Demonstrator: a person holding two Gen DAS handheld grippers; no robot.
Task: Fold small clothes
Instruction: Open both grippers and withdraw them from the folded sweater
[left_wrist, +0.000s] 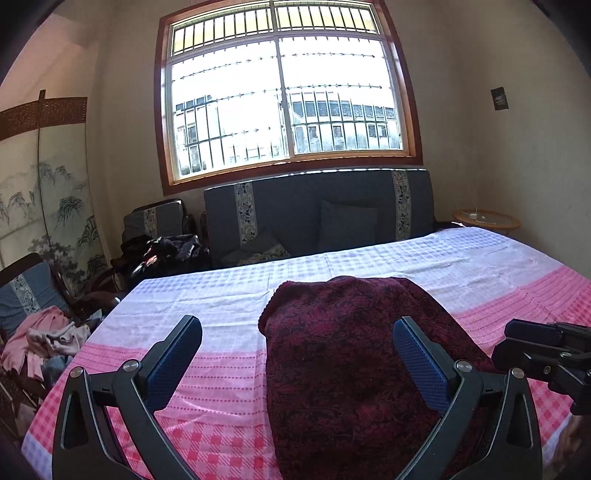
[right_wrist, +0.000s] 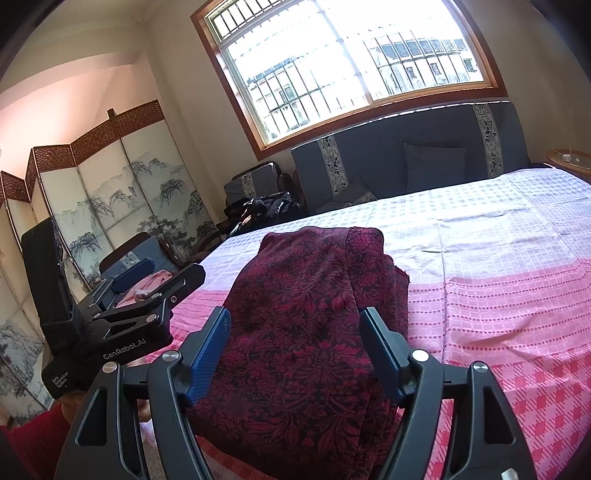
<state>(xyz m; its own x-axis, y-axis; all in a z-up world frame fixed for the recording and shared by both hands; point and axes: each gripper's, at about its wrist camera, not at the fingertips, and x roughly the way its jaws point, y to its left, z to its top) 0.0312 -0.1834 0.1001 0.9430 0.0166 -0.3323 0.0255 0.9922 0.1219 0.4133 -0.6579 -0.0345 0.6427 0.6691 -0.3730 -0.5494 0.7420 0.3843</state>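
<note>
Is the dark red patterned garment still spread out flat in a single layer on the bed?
No, the dark red garment lies folded into a thick narrow bundle on the pink checked bedsheet.

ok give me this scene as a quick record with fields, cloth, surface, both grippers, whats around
garment: dark red floral cloth, folded into a long strip
surface: pink and white checked bedspread
left gripper: open, above the cloth, nothing gripped
right gripper: open, cloth seen between its fingers, pads not pressing
clothes pile: pink items beside the bed
background: barred window, dark sofa, painted screen
</note>
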